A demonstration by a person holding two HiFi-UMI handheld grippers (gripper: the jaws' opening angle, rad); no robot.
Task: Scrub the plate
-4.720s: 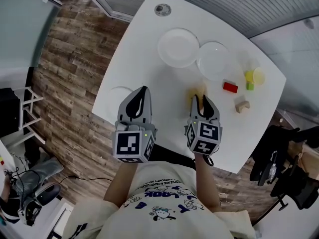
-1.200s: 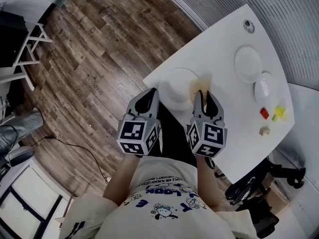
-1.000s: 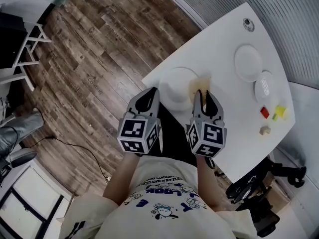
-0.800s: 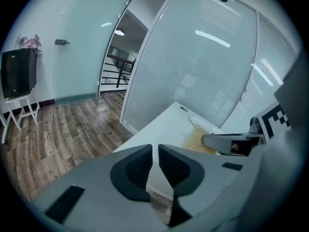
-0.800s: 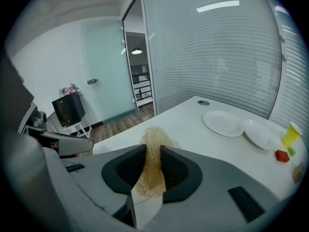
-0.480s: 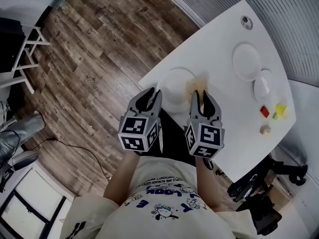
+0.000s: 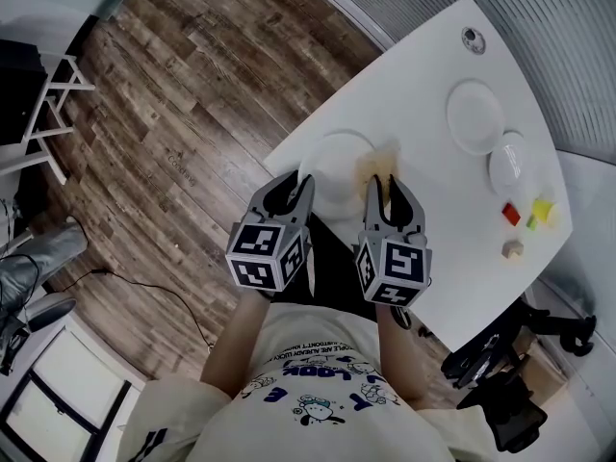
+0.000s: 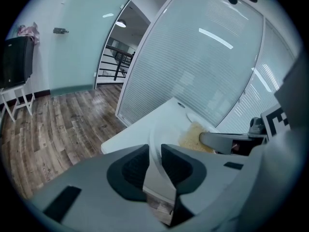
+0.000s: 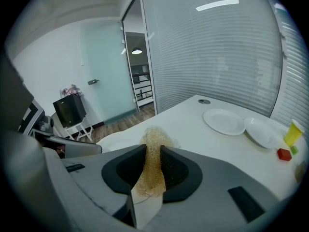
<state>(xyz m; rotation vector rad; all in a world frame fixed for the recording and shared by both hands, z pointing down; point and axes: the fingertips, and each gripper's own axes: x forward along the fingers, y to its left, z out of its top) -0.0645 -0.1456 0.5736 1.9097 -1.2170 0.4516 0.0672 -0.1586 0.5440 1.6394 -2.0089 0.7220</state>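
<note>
A white plate [image 7: 332,162] lies at the near corner of the white table [image 7: 433,85]. My left gripper [image 7: 294,187] is at the plate's near left rim. In the left gripper view its jaws [image 8: 154,151] stand close together with the white rim of the plate [image 8: 163,129] between them. My right gripper [image 7: 384,187] is shut on a tan mesh scrubber [image 7: 377,166], which sticks out past the jaws [image 9: 153,154]. The scrubber [image 9: 154,135] hangs at the plate's right edge [image 9: 112,140]; whether it touches the plate does not show.
Farther along the table are a second white plate [image 7: 474,115], a white bowl [image 7: 508,165], a red block [image 7: 510,216], a yellow cup [image 7: 542,212] and a wooden block [image 7: 513,249]. The table edge and wooden floor [image 7: 173,114] lie directly to the left.
Since the earliest frame the view has swung round and the plate now sits between both grippers, with the left gripper at its rim. Over the last second both grippers barely move.
</note>
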